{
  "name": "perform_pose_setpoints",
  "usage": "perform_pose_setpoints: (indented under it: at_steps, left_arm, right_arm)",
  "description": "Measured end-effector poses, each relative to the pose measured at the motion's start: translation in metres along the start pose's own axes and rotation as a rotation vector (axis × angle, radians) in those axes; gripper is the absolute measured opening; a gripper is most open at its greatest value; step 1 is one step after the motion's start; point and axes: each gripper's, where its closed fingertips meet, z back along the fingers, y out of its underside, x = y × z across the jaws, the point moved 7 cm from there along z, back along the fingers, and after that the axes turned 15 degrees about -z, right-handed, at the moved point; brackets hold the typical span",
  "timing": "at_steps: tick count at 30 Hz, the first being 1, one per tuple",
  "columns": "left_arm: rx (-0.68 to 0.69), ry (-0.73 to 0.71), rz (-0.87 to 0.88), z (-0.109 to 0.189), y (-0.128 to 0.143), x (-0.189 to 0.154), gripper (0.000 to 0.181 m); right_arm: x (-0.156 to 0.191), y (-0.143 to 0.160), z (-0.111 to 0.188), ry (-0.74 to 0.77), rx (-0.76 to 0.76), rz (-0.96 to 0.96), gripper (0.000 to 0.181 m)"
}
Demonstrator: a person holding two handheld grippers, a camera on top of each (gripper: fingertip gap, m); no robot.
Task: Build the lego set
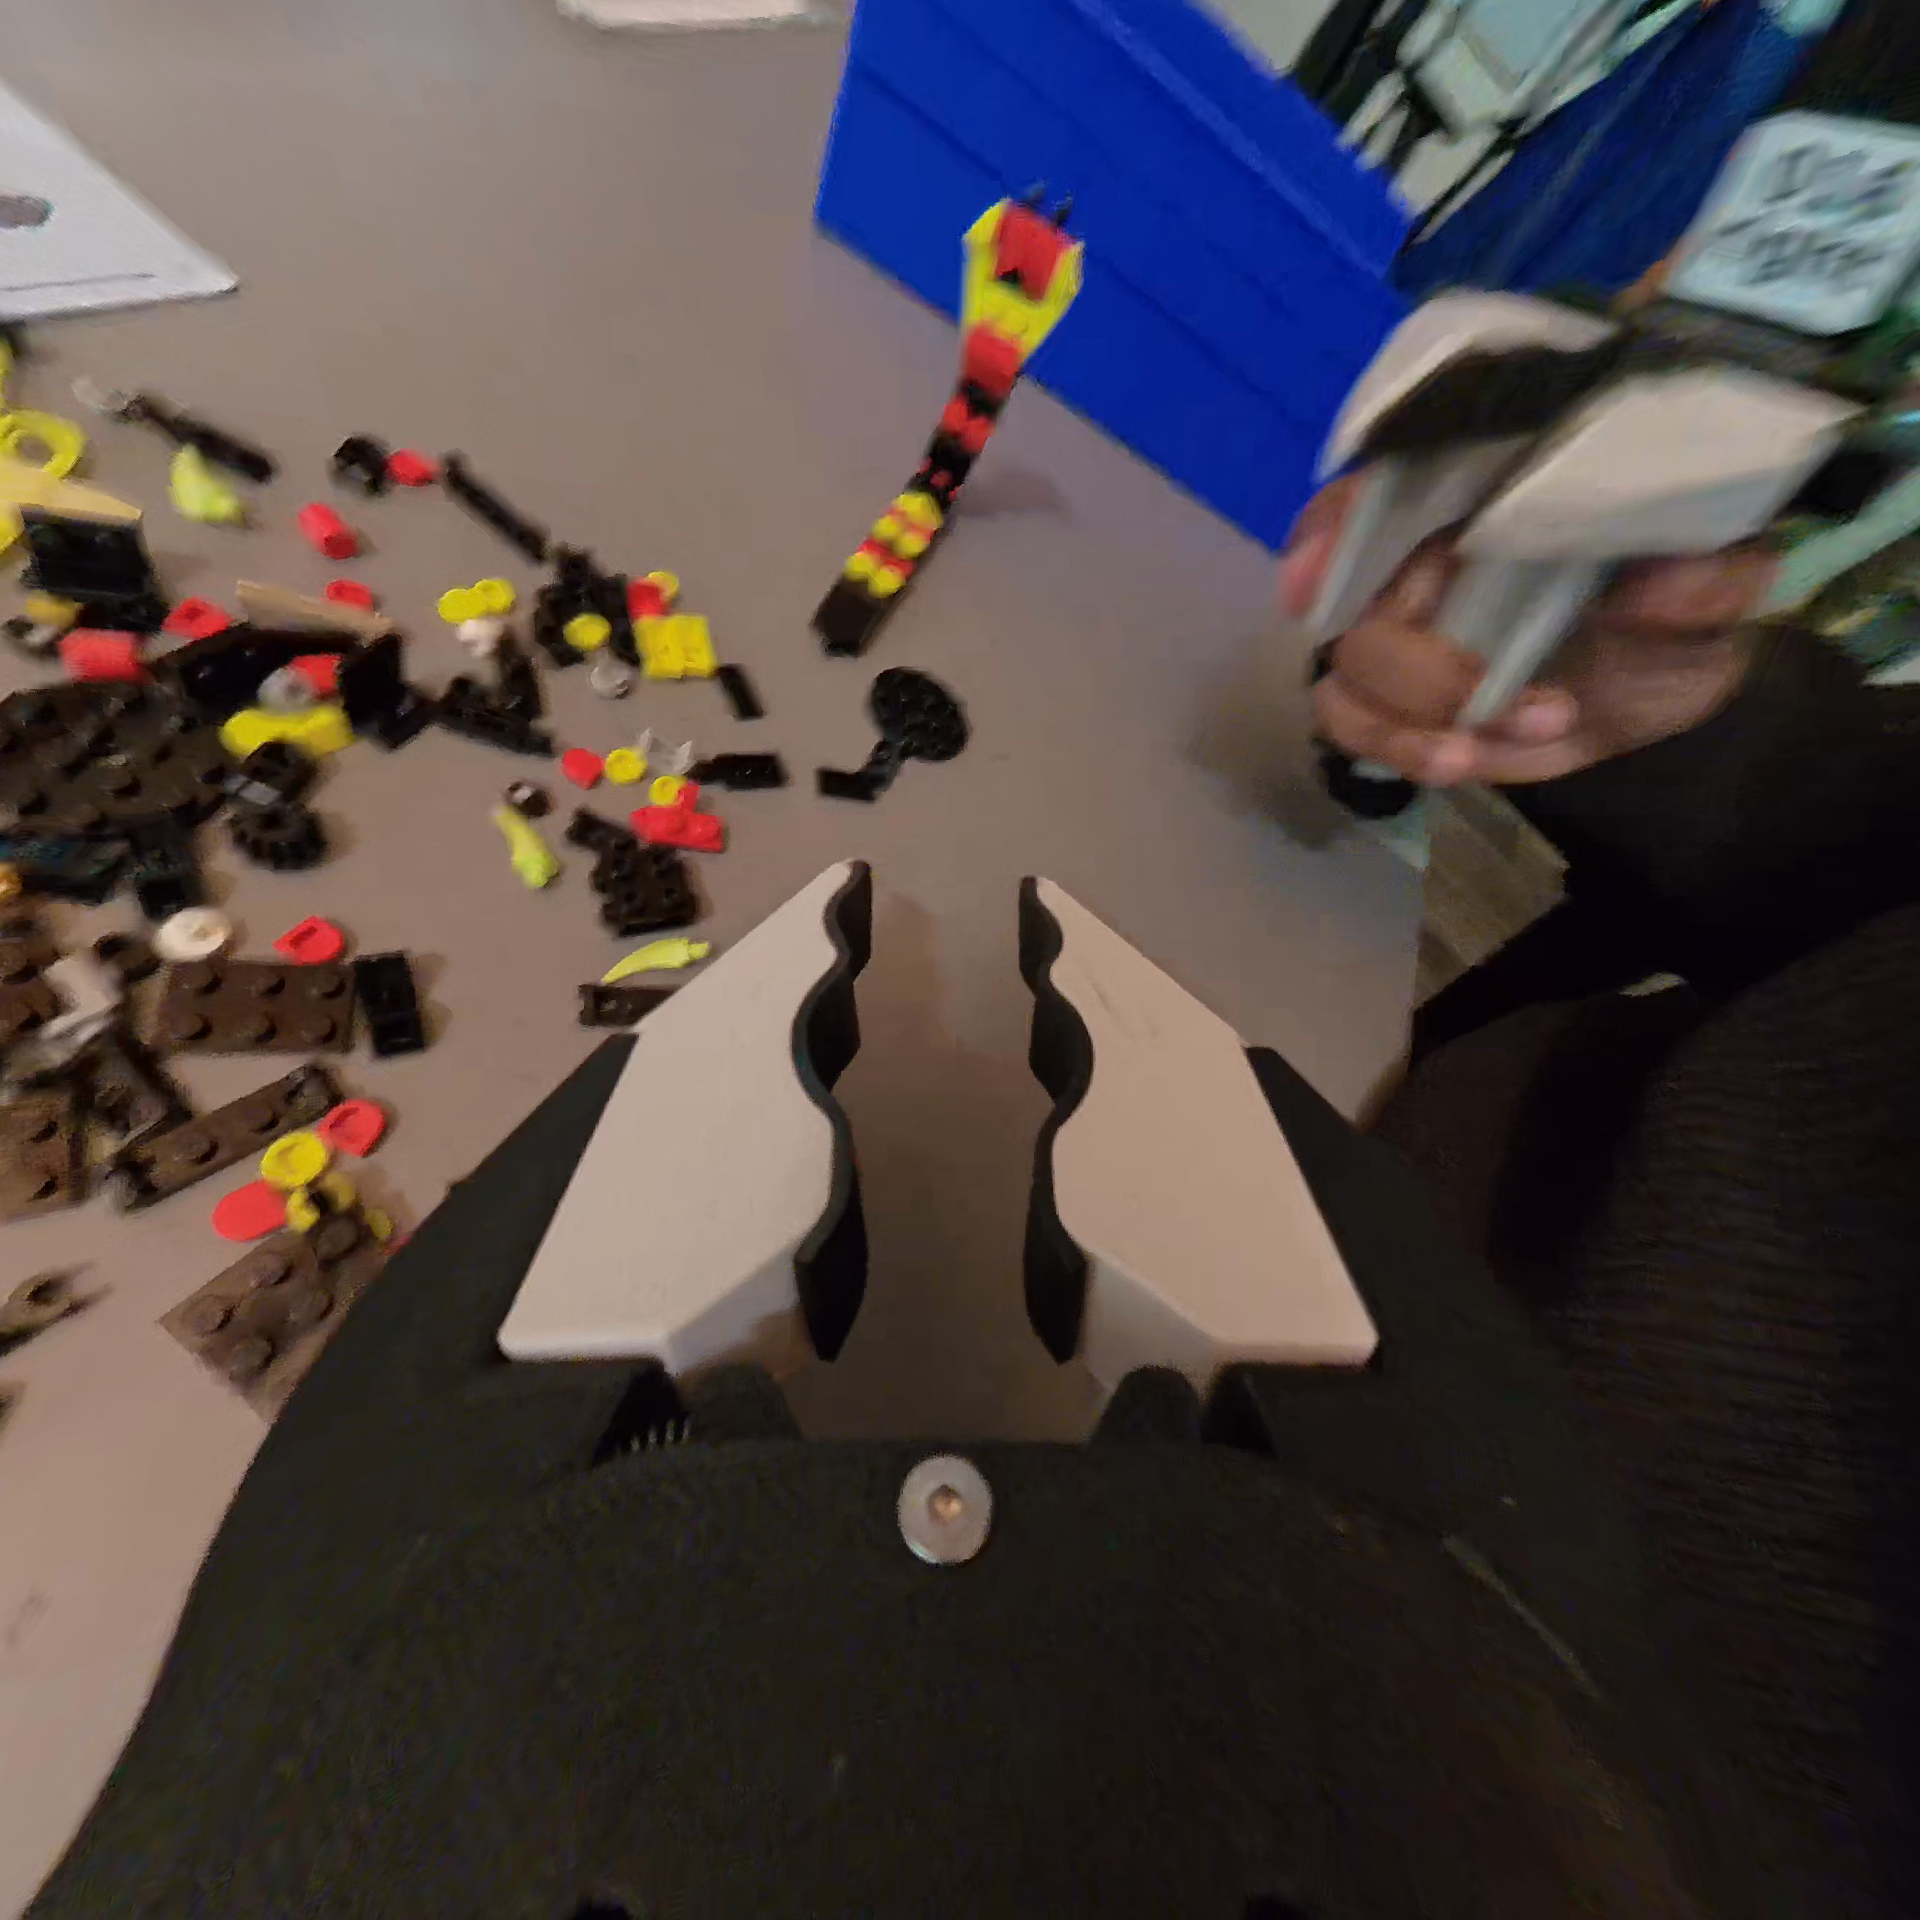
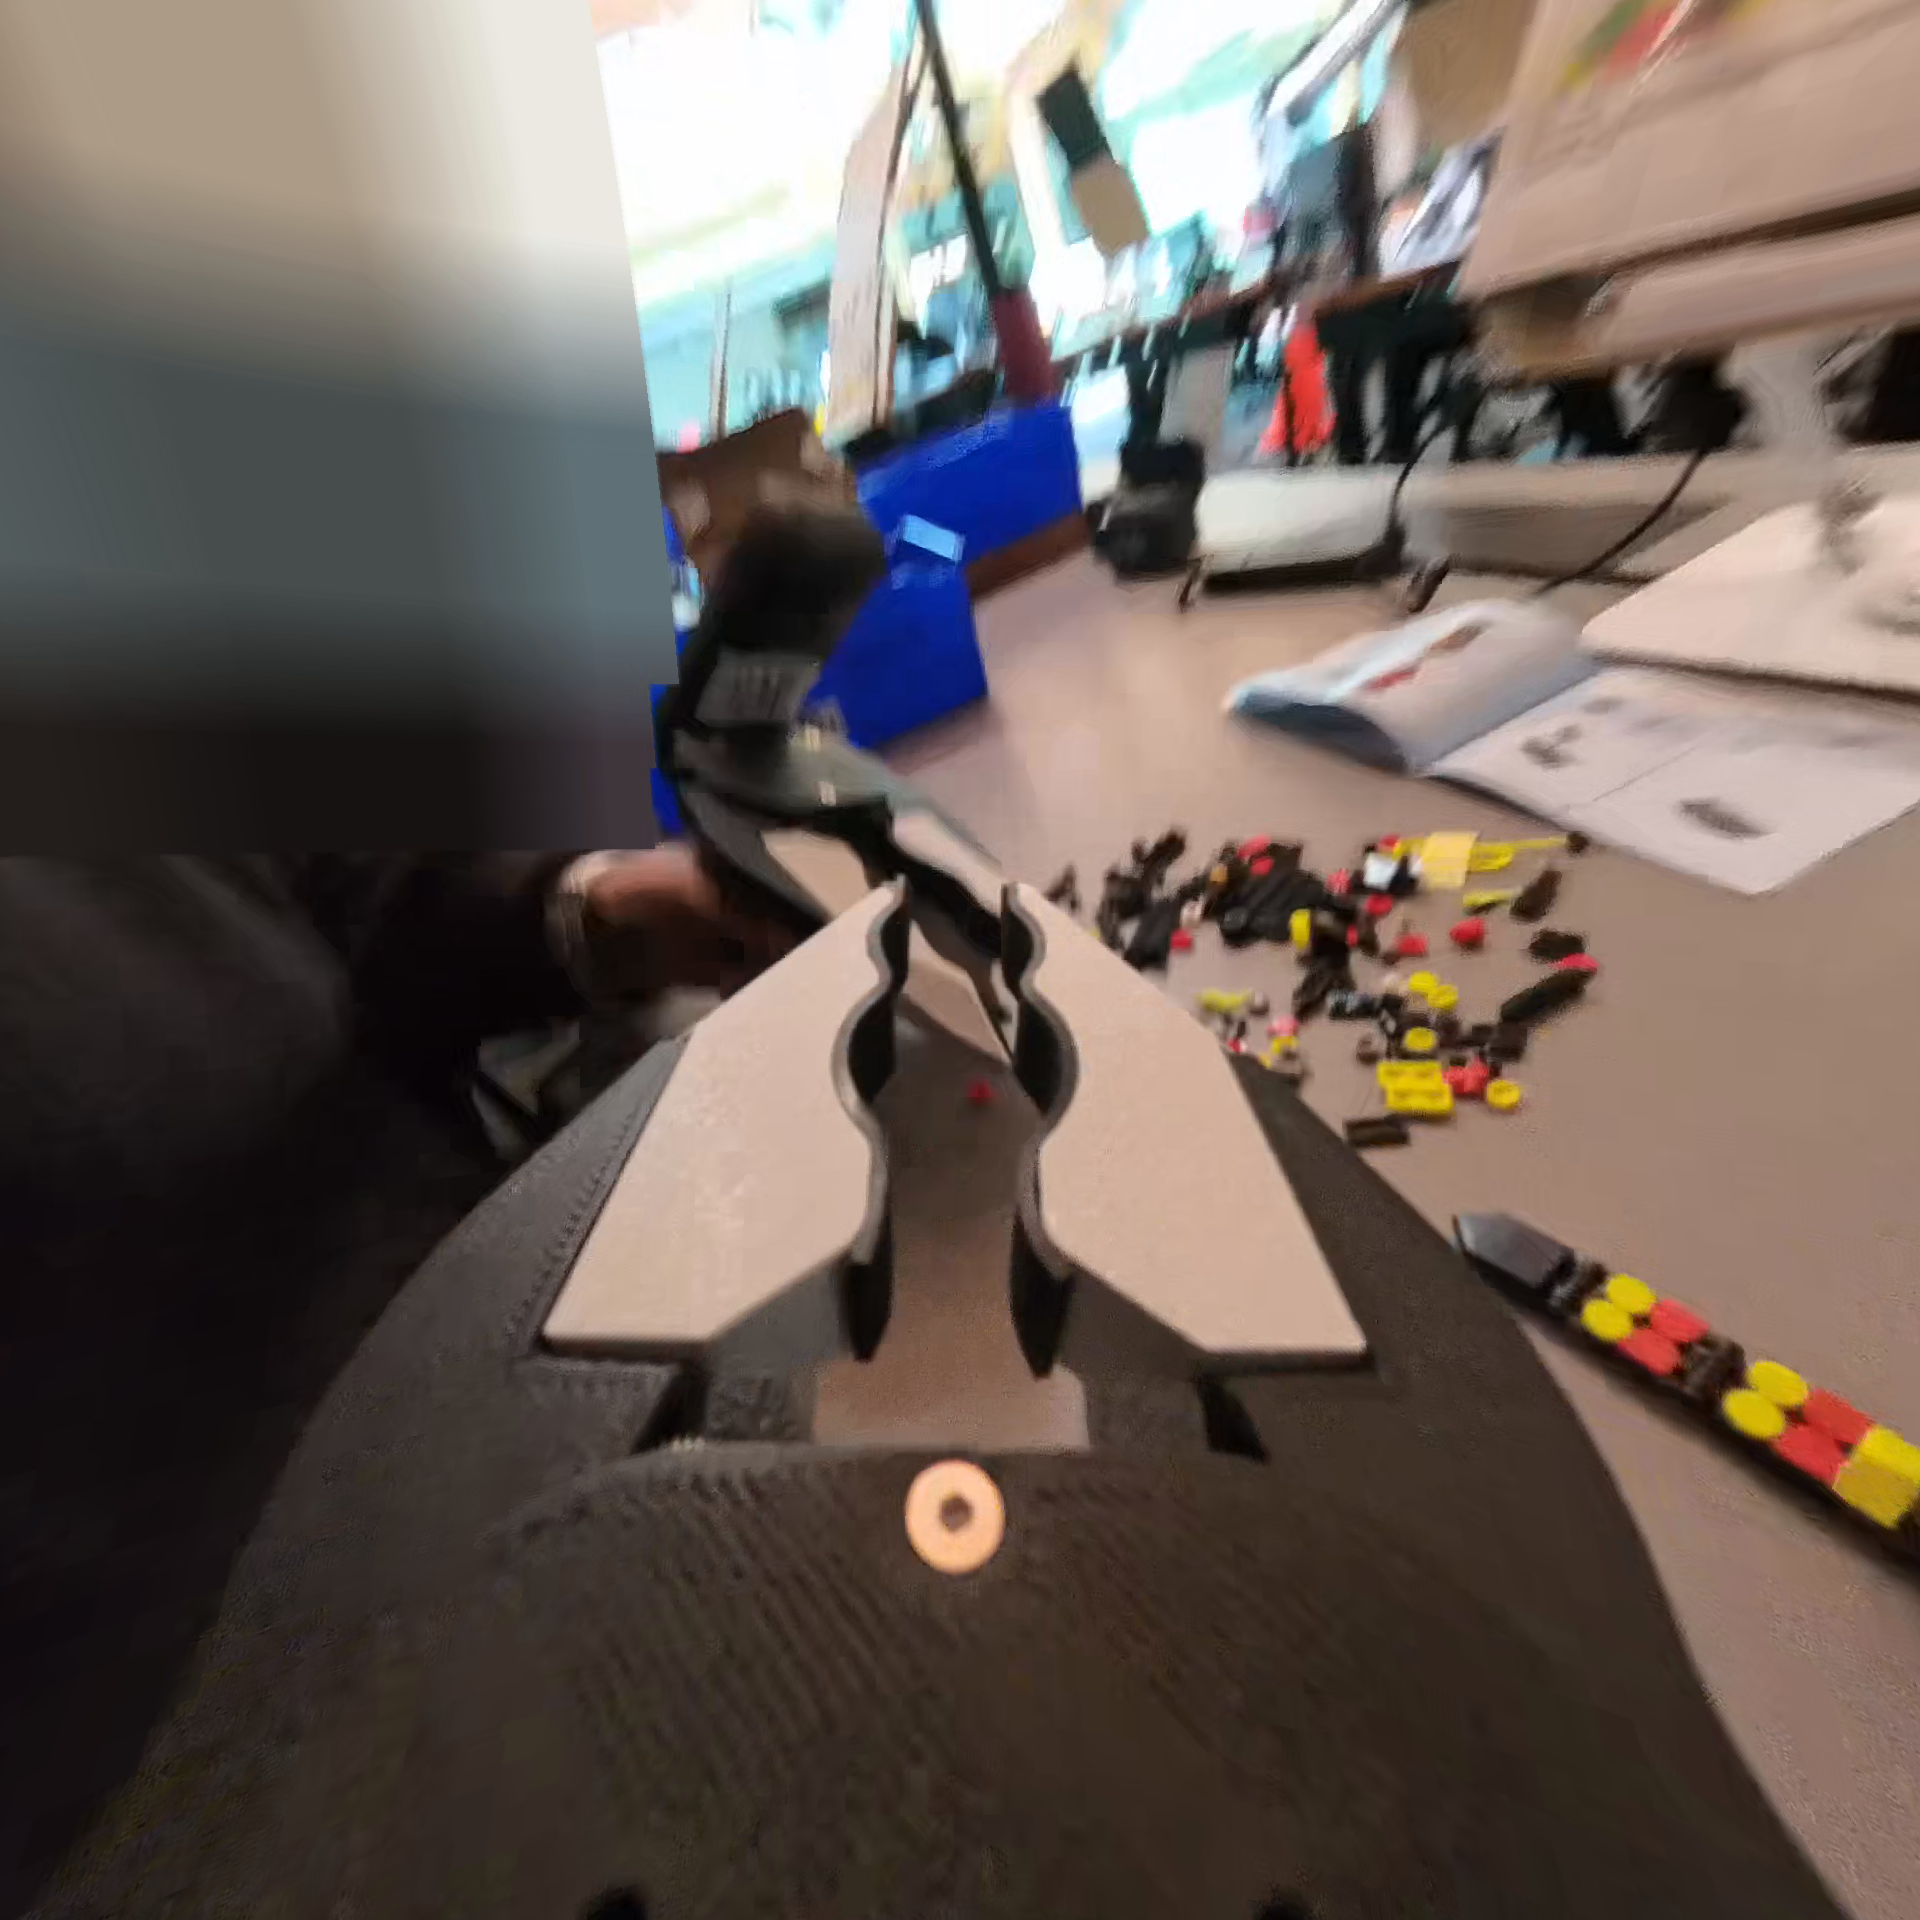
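Note:
A long built strip of black, red and yellow bricks (image 1: 956, 436) lies on the grey table; it also shows in the right wrist view (image 2: 1714, 1382). Loose black, red and yellow pieces (image 1: 312, 727) are spread to its left, and show in the right wrist view (image 2: 1351, 987). My left gripper (image 1: 940, 883) is open and empty, above the table's near edge, right of the pile. My right gripper (image 2: 954, 888) is open with a narrow gap and holds nothing. In the left wrist view it (image 1: 1403, 665) hangs blurred at the right, held by a hand.
A blue bin (image 1: 1091, 260) stands behind the strip. A black round piece with an arm (image 1: 904, 727) lies alone near the strip. An open instruction booklet (image 2: 1558, 717) lies beyond the pile. The table edge (image 1: 1413, 935) runs at the right, with a person's dark clothing beyond. The tips of one gripper are about 9 centimetres away from the tips of the other.

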Motion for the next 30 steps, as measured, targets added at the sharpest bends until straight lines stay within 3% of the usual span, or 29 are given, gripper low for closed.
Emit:
perform_pose_setpoints:
  at_steps: [1,3,5,9,18,30]
  left_arm:
    - [-0.058,0.059,-0.016,0.002,-0.006,-0.006,0.034]
    - [-0.178,0.152,-0.04,0.009,-0.019,-0.018,0.038]
    - [-0.205,0.149,-0.081,0.012,-0.023,-0.022,0.037]
    - [-0.152,0.098,-0.209,0.006,-0.022,-0.025,0.033]
    - [-0.123,0.14,-0.351,-0.008,-0.025,-0.038,0.005]
    - [-0.116,0.185,-0.378,-0.019,-0.03,-0.041,0.0]
  right_arm:
    - [-0.002,0.006,-0.003,0.013,0.074,0.038,0.007]
    - [-0.008,0.012,-0.001,0.033,0.143,0.119,0.0]
    - [-0.014,0.013,0.003,0.066,0.165,0.149,0.0]
    - [-0.016,0.01,0.011,0.098,0.111,0.154,0.009]
    - [-0.009,0.026,0.02,0.207,0.174,0.319,0.006]
    - [-0.008,0.035,0.03,0.297,0.203,0.395,0.008]
